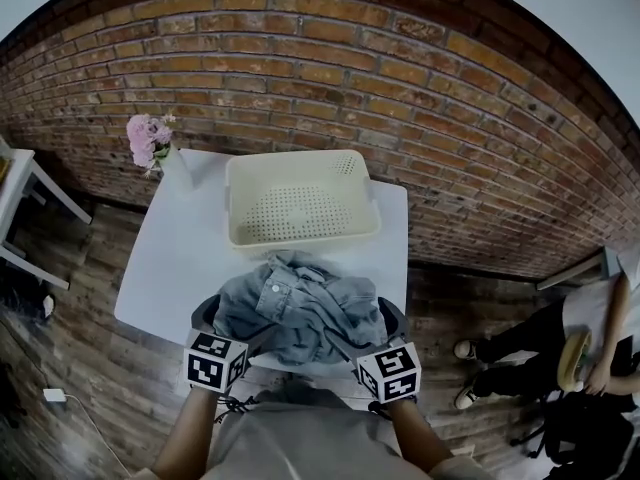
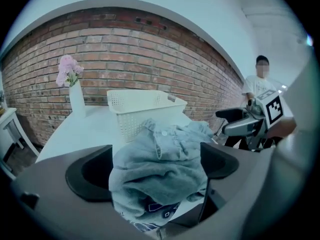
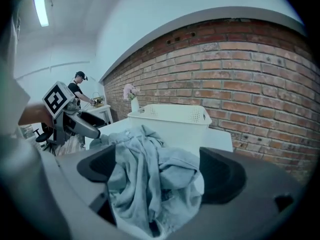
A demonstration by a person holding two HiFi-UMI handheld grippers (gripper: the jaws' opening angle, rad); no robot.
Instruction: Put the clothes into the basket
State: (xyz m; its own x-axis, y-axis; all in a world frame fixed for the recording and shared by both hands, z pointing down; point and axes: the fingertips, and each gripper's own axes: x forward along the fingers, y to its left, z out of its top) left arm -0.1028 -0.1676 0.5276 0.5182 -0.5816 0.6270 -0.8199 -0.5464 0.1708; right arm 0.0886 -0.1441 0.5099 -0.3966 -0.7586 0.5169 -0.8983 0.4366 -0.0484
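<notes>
Straddling a crumpled denim shirt (image 1: 300, 308) on the white desk (image 1: 180, 258), the left gripper (image 1: 228, 320) and right gripper (image 1: 378, 320) are holding their jaws apart near the basket (image 1: 236, 198).

The white table (image 1: 170, 258) bears a basket (image 1: 300, 213), crumpled denim clothes (image 1: 300, 308) and a vase (image 1: 181, 171).

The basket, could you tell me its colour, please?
The basket is cream white, clearest in the head view.

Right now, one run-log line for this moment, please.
left claw: open, clothes between jaws | right claw: open, clothes between jaws | basket: empty, behind clothes on table
</notes>
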